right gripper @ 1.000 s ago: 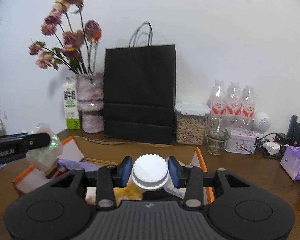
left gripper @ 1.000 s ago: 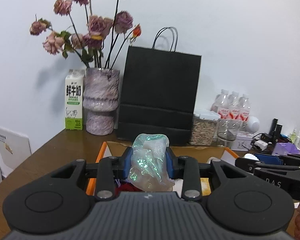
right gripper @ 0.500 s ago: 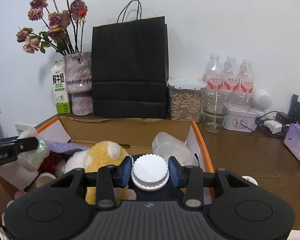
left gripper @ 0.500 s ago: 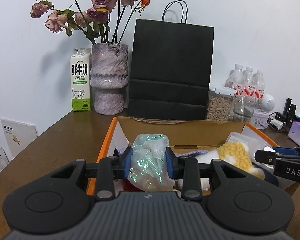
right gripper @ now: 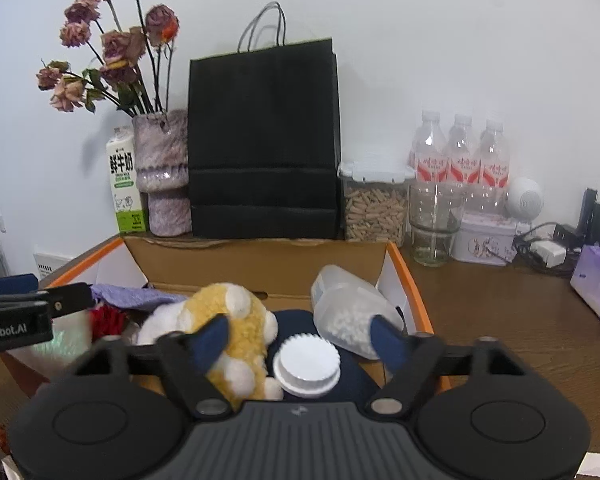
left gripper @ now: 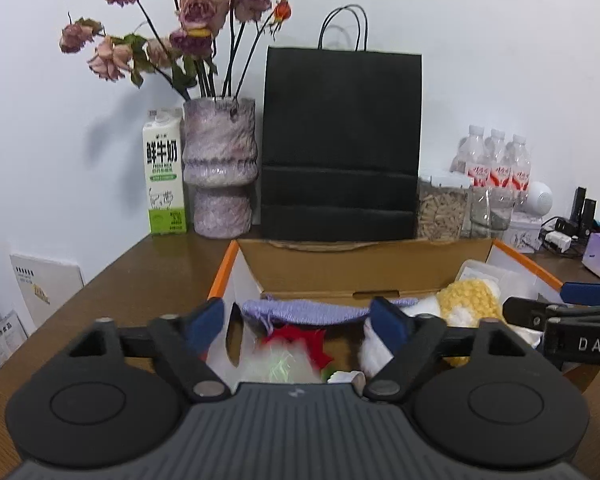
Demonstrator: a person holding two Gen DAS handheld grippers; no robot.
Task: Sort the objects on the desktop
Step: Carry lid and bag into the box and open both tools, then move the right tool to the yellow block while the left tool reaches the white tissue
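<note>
An open cardboard box (left gripper: 221, 276) with orange rims lies under both grippers. My left gripper (left gripper: 296, 318) is opening. The iridescent crumpled bag (left gripper: 278, 364) sits blurred below it, free of the pads, beside a red item (left gripper: 300, 336) and a purple knit piece (left gripper: 304, 312). My right gripper (right gripper: 300, 336) is also opening. The white ridged cap (right gripper: 306, 365) lies loose between its jaws, touching neither pad, over a dark blue thing (right gripper: 300, 318). A yellow-and-white plush (right gripper: 230, 320) and a clear plastic bottle (right gripper: 348, 312) lie in the box.
Behind the box stand a black paper bag (left gripper: 340, 144), a purple vase of dried roses (left gripper: 220, 168), a milk carton (left gripper: 164, 172), a jar of seeds (right gripper: 374, 204), water bottles (right gripper: 460, 152) and a glass (right gripper: 434, 224). A purple tissue pack (right gripper: 596, 284) and cables lie at the right.
Both grippers sank over the box and their jaws spread wide. The left let go of the iridescent bag, which dropped. The right let go of the white cap.
</note>
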